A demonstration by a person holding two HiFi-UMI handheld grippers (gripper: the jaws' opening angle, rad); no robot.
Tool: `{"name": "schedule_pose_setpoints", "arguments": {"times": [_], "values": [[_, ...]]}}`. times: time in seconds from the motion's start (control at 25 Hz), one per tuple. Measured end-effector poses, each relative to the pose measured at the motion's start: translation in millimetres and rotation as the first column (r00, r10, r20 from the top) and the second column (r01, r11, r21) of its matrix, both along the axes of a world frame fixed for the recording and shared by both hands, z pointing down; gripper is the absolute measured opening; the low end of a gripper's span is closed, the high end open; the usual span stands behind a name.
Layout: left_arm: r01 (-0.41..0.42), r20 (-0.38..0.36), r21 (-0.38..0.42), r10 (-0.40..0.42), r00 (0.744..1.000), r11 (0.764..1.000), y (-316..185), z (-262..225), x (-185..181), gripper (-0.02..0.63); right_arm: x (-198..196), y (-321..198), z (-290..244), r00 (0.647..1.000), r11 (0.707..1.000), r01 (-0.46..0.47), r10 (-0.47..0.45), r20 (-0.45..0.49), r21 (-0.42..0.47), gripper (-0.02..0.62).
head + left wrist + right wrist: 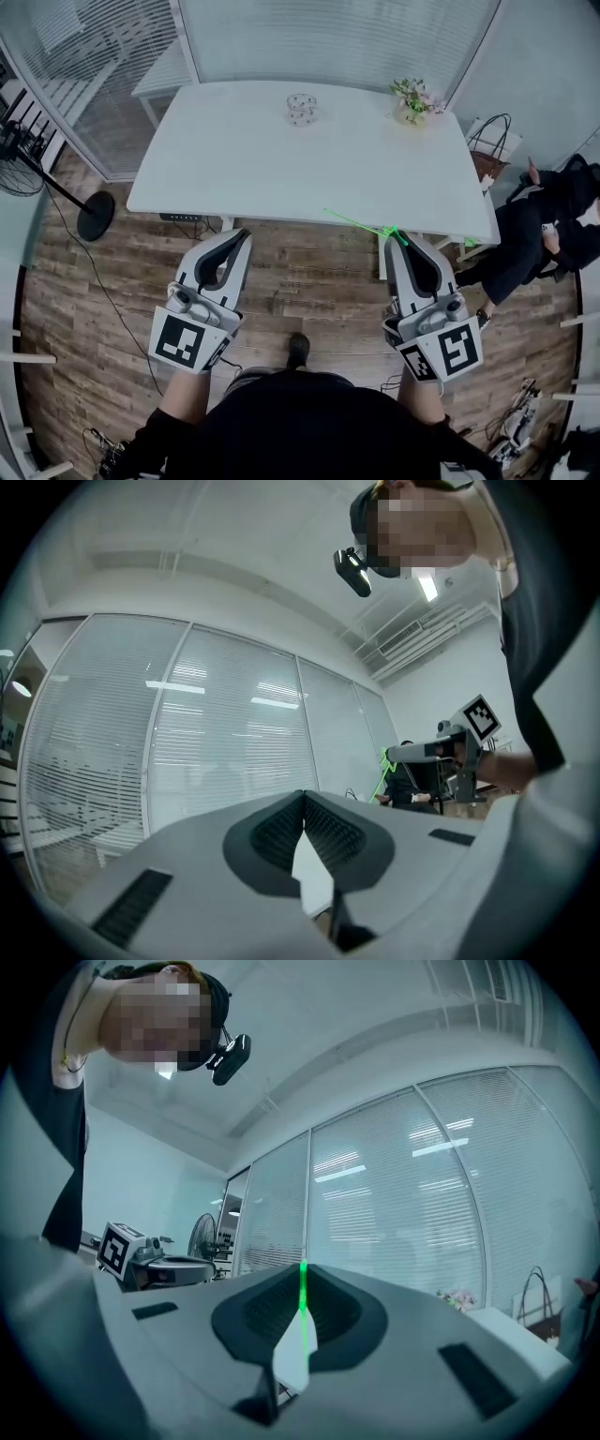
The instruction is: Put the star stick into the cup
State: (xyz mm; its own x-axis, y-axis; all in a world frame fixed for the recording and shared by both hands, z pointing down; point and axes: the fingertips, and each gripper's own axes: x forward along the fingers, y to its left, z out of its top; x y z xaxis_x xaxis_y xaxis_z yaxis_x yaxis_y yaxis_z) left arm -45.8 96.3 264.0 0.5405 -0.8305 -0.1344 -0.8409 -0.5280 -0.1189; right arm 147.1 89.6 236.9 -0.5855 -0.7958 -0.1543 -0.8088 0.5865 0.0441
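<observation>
Head view: cup (301,108), table (234,164), wood floor (300,281).

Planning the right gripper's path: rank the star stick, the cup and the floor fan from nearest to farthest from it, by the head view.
1. star stick: clamped in the right gripper, poking left.
2. cup: far side of the table, ahead-left.
3. floor fan: on the floor, past the table's left end.

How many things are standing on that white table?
2: a clear glass cup near the far edge's middle, and a small pot of pink flowers at the far right corner. Nothing seems hidden.
</observation>
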Motion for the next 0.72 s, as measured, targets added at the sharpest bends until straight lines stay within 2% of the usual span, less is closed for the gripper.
{"name": "schedule_pose_setpoints", "arguments": {"times": [0.28,0.48,0.72], "values": [[-0.003,0.003,-0.001,0.003,1.000,1.000,-23.4,-1.1,6.4,0.014,0.5,-24.5,3.7,1.000,1.000,0.008,-0.008,0.011,-0.004,0.021],[-0.001,0.008,-0.020,0.001,1.000,1.000,-29.5,2.0,-2.6,0.014,-4.4,-32.6,3.7,1.000,1.000,0.002,-0.001,0.023,-0.005,0.021],[-0.003,0.007,-0.003,0.003,1.000,1.000,-36.9,-4.5,-7.4,0.014,-10.4,-40.7,1.1,1.000,1.000,0.008,-0.008,0.025,0.000,0.021]]}}
